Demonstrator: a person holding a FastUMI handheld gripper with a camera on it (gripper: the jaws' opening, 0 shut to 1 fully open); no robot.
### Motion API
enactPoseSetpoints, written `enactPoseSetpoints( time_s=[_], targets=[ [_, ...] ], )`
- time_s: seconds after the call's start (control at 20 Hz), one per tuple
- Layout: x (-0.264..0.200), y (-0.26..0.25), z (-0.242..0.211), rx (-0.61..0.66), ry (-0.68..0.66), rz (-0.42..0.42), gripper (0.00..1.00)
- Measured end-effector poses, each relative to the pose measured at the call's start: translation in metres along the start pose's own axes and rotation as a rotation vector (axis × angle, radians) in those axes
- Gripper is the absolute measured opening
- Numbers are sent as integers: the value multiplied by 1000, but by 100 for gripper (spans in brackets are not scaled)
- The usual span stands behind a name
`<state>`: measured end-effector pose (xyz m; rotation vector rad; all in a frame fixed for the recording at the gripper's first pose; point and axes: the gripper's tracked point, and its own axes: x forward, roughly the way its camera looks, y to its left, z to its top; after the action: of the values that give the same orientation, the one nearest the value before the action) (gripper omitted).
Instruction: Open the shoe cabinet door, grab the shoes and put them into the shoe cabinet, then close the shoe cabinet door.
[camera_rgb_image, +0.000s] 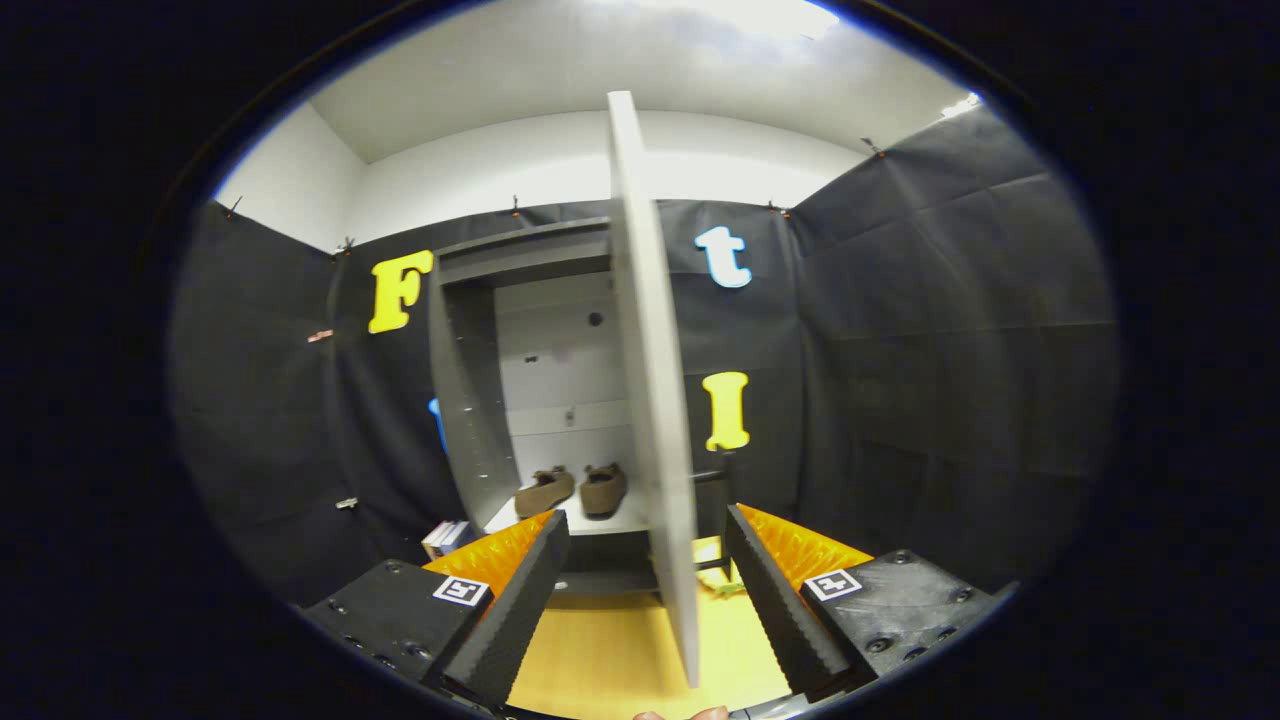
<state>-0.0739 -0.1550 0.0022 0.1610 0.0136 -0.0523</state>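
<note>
Between my two fingers stands the shoe cabinet door (655, 400), swung wide and seen edge-on, its thin edge in the gap with neither finger seeming to touch it, though the warped view leaves that unsure. My gripper (648, 545) is spread well apart and has hold of nothing. Beyond the fingers the shoe cabinet (470, 400) gapes open, and the two brown shoes (572, 490) sit side by side on its lower shelf, toes pointing inward. Below lies a yellow floor (610, 650). So I judge opening and stowing done; closing the door is what is left, and I look placed to push it shut.
</note>
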Motion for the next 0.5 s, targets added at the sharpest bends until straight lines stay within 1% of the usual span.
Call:
enactPoseSetpoints(
  time_s=[0.2,0.3,0.4,0.5],
  targets=[
    [22,-60,2,-19,2,-112,98],
    [43,-77,-4,-36,18,-154,98],
    [60,-89,-13,-51,49,-178,98],
    [76,-86,-14,-48,55,-172,97]
  ],
)
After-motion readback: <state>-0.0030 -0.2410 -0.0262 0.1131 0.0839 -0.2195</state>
